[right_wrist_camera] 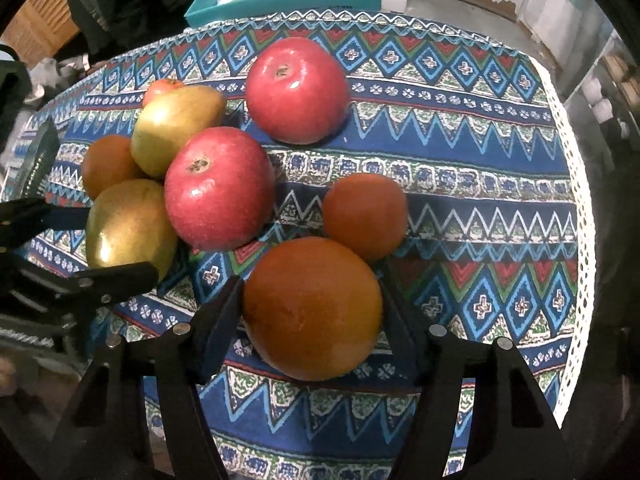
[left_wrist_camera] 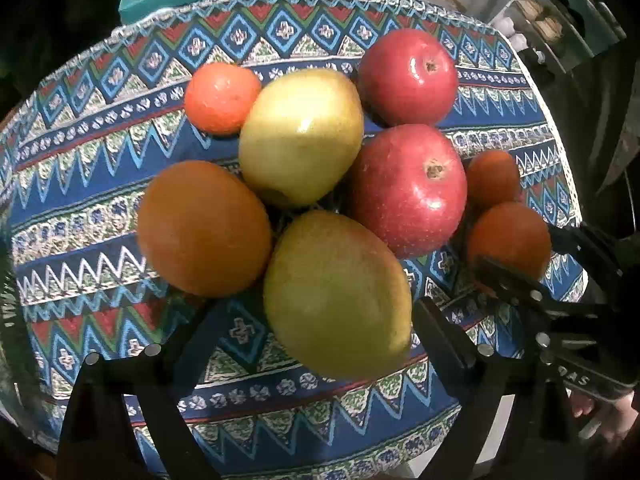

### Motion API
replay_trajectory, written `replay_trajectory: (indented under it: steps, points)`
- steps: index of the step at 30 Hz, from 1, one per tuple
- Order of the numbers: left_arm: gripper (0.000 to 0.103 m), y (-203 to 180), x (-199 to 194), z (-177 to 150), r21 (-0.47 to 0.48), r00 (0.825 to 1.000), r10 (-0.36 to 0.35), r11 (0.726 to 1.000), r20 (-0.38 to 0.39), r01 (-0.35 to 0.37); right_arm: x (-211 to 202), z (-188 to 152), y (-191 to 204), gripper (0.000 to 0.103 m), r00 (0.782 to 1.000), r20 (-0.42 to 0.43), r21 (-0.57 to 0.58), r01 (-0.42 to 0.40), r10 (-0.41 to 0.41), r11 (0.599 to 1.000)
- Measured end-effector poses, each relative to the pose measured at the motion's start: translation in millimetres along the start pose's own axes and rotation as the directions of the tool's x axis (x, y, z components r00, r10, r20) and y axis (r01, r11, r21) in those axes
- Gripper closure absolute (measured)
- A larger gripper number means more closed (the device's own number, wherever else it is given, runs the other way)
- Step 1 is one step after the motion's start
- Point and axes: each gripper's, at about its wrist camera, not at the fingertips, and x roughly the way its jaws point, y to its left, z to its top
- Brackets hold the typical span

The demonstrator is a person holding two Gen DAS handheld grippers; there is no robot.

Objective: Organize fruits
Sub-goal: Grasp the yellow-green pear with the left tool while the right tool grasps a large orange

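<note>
The right gripper (right_wrist_camera: 312,312) has its jaws grasping an orange (right_wrist_camera: 313,309). The left gripper (left_wrist_camera: 316,320) straddles a mango (left_wrist_camera: 338,296), jaws released, on the patterned surface (left_wrist_camera: 100,216).

On the right gripper (left_wrist_camera: 516,256), beside the patterned tablecloth (left_wrist_camera: 100,240), upside-down white letters show; they are too partial to read.

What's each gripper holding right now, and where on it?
Right gripper: fingers flank an orange at its sides, apparently gripping. Left gripper: open around a pear, no clear contact.
</note>
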Motion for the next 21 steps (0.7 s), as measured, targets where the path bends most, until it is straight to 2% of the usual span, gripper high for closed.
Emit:
replay_trajectory:
  steps: [2,3,6,14,21]
  points:
    - [0.016,-4,8,3,-0.003,1.0,-0.001,1.0,-0.004,0.001,-2,1,-2,0.036,1.0,0.004,0.009,-0.002,0.002,1.0]
    - [0.024,-5,12,4,-0.001,1.0,-0.002,1.0,-0.007,0.002,-3,1,-3,0.036,1.0,0.006,0.013,0.0,0.0,1.0]
    - [0.035,-9,24,1,0.006,0.999,-0.031,1.0,-0.015,0.031,-7,-1,-8,0.036,1.0,0.012,0.024,-0.001,0.001,1.0]
    - [0.036,-8,31,-9,0.016,0.999,-0.036,0.999,0.019,0.036,-17,1,-4,0.036,0.999,0.046,0.028,-0.008,0.006,1.0]
    - [0.036,-2,15,-24,0.049,0.997,-0.051,0.998,0.054,0.048,-33,4,1,0.036,0.995,0.097,0.018,-0.03,0.028,0.999]
